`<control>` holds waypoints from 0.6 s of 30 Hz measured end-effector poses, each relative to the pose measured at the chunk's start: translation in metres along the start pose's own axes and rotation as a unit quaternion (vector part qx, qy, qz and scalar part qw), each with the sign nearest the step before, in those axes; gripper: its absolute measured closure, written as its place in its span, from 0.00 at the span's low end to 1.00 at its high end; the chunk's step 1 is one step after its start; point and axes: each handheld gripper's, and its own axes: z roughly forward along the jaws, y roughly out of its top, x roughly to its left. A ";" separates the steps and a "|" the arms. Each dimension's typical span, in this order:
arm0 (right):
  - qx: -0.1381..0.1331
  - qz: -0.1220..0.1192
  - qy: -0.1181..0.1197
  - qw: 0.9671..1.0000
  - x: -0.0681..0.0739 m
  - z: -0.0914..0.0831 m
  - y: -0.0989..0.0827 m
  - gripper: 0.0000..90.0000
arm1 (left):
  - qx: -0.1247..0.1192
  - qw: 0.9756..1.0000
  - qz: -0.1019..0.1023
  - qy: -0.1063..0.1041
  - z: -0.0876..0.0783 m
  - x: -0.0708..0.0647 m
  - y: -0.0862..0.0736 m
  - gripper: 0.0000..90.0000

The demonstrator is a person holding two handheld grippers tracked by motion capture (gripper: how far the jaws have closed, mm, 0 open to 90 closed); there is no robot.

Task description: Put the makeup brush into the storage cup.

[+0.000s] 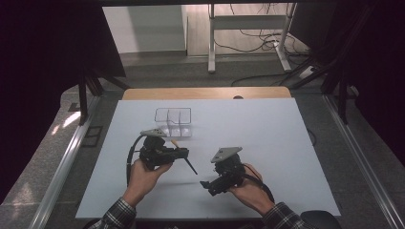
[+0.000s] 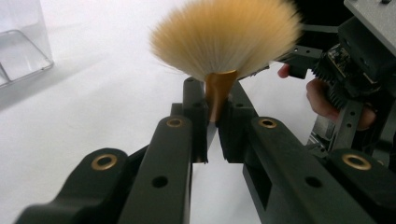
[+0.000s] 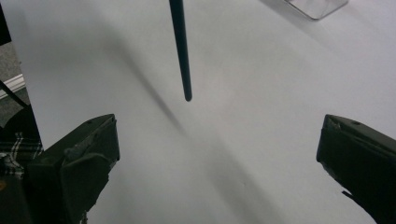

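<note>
A white sheet (image 1: 267, 157) covers the desk (image 1: 205, 93), whose wooden edge shows at the frame's centre. Grey floor (image 1: 157, 71) surrounds it, with metal rails (image 1: 62, 167) running along the left and right. At the top stand a white frame's legs (image 1: 211, 43) and loose cables (image 1: 258, 40). Dark curtains (image 1: 43, 57) fill both upper corners.

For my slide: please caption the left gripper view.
Left gripper clamps a makeup brush by its golden ferrule above the white table.
</note>
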 end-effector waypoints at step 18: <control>0.004 0.006 -0.021 1.000 -0.016 -0.013 -0.006 0.00 | -0.002 0.999 0.018 0.029 -0.008 0.002 -0.002 0.92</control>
